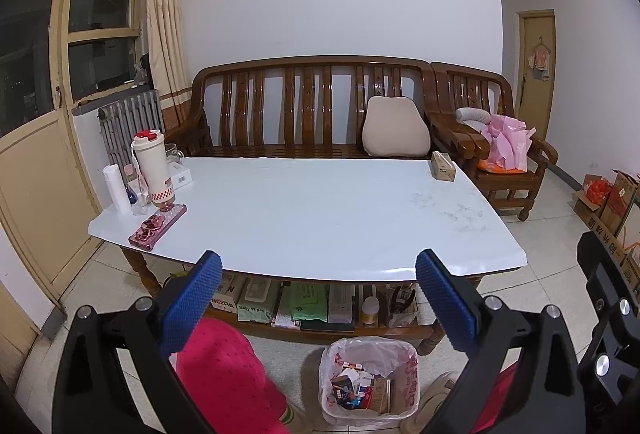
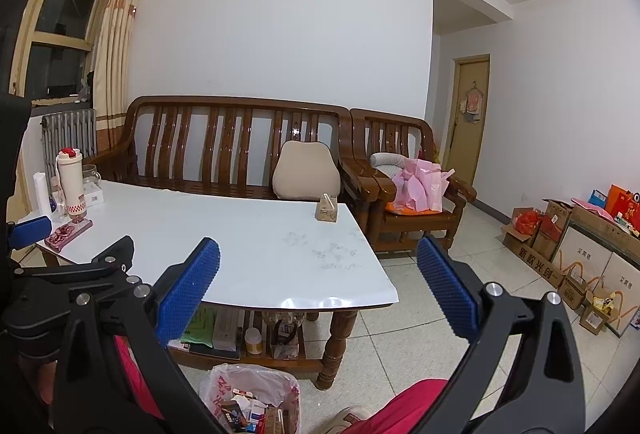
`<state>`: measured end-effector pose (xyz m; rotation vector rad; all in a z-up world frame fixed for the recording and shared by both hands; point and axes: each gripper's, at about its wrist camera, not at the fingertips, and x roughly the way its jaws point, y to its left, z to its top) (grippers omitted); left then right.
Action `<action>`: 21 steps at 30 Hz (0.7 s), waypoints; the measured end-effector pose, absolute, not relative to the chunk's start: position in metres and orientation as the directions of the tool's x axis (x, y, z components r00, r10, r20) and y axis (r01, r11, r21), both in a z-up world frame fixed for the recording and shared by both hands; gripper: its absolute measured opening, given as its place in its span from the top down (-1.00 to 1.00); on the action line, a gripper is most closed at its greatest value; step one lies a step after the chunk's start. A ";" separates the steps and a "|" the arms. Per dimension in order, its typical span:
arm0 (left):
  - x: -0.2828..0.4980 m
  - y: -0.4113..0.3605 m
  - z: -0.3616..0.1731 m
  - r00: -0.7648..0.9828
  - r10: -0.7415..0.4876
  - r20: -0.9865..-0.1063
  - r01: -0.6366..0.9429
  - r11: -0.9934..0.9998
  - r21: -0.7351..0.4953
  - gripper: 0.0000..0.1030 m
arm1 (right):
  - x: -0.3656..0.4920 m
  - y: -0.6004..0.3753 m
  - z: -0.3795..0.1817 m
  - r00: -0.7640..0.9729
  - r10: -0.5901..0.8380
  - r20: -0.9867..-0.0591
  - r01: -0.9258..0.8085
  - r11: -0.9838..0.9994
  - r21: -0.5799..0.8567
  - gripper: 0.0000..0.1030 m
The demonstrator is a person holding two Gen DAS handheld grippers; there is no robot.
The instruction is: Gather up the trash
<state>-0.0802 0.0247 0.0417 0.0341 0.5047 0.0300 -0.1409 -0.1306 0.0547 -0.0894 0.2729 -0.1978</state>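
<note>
A bag-lined trash bin (image 1: 370, 380) stands on the floor below the table's near edge, holding several small boxes and wrappers; it also shows low in the right wrist view (image 2: 252, 400). My left gripper (image 1: 318, 296) is open and holds nothing, raised in front of the white table (image 1: 320, 210). My right gripper (image 2: 318, 284) is also open and holds nothing, over the table's right front corner (image 2: 376, 286). A brown tissue box (image 1: 443, 165) sits at the table's far right (image 2: 327, 211).
At the table's left end stand a white bottle with a red lid (image 1: 151, 164), a white tube (image 1: 116, 188), a glass jar and a pink phone case (image 1: 158, 226). A wooden sofa (image 1: 312, 106) and armchair (image 2: 404, 170) stand behind. Cardboard boxes (image 2: 576, 254) line the right wall. Red-clad knees (image 1: 224, 374) below.
</note>
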 end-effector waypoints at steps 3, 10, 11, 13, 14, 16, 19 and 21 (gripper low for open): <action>-0.080 0.025 0.042 0.877 0.045 -0.479 -0.025 0.998 0.049 -0.84 | -0.140 -0.131 0.053 0.944 -0.202 -0.262 0.178 0.978 -0.112 -0.87; -0.080 0.026 0.042 0.881 0.052 -0.469 -0.030 0.998 0.054 -0.84 | -0.139 -0.133 0.053 0.944 -0.199 -0.264 0.176 0.978 -0.111 -0.87; -0.080 0.026 0.041 0.880 0.051 -0.472 -0.029 0.998 0.053 -0.84 | -0.139 -0.133 0.052 0.944 -0.199 -0.264 0.175 0.978 -0.111 -0.87; -0.080 0.026 0.041 0.879 0.047 -0.474 -0.026 0.998 0.052 -0.84 | -0.139 -0.134 0.052 0.943 -0.200 -0.265 0.176 0.978 -0.112 -0.87; -0.080 0.026 0.041 0.879 0.049 -0.474 -0.027 0.998 0.053 -0.84 | -0.139 -0.134 0.052 0.943 -0.200 -0.265 0.176 0.978 -0.113 -0.87; -0.080 0.026 0.041 0.878 0.054 -0.476 -0.030 0.998 0.057 -0.84 | -0.139 -0.135 0.051 0.943 -0.200 -0.267 0.176 0.978 -0.112 -0.87; -0.079 0.028 0.039 0.875 0.052 -0.482 -0.028 0.998 0.057 -0.84 | -0.138 -0.136 0.051 0.942 -0.198 -0.270 0.174 0.979 -0.111 -0.87; -0.078 0.028 0.039 0.873 0.052 -0.485 -0.028 0.998 0.057 -0.84 | -0.139 -0.137 0.050 0.942 -0.199 -0.271 0.174 0.978 -0.113 -0.87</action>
